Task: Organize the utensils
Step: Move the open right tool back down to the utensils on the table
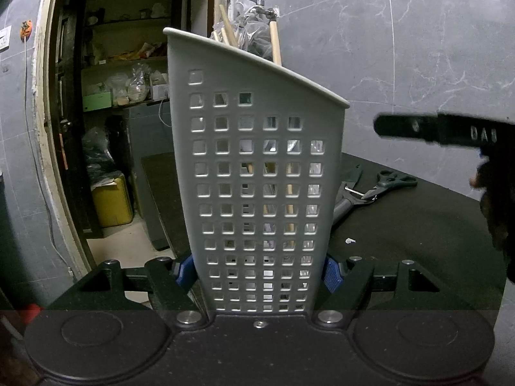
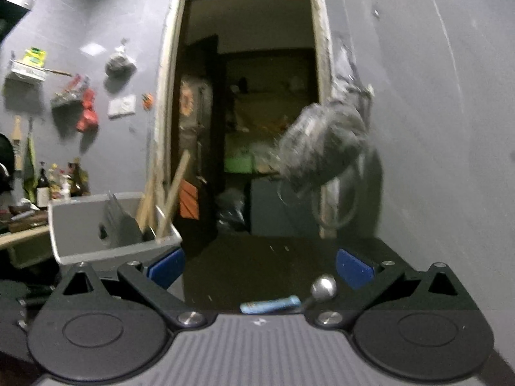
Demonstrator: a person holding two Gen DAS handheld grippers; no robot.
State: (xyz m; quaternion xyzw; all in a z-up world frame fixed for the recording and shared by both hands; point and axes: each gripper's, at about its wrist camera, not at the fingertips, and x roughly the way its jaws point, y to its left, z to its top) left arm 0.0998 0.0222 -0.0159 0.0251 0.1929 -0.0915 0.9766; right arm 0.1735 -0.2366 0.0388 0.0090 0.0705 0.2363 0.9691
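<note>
Left gripper (image 1: 259, 270) fingers clamp grey holder (image 1: 257, 160), wooden handles already inside. Right gripper (image 2: 259, 268) fingers wide, empty. Left on table: scissors (image 1: 391, 183), blue-handled scoop (blurred, perhaps) (image 2: 289, 299).

A doorway (image 2: 248, 103) in a grey marble-look wall (image 1: 402, 41) opens onto a dim storeroom, where shelves (image 1: 128, 61) hold bags and boxes and a yellow container (image 1: 112, 201) sits on the floor. A tap (image 1: 260, 9) juts from the wall beside the frame, a plastic bag (image 2: 322, 144) hanging there (blurred in the right view). Left of the doorway, a small rack (image 2: 25, 72), a red bag (image 2: 87, 112) and a switch plate (image 2: 121, 105) hang on the wall, with bottles (image 2: 43, 189) lined up below.
</note>
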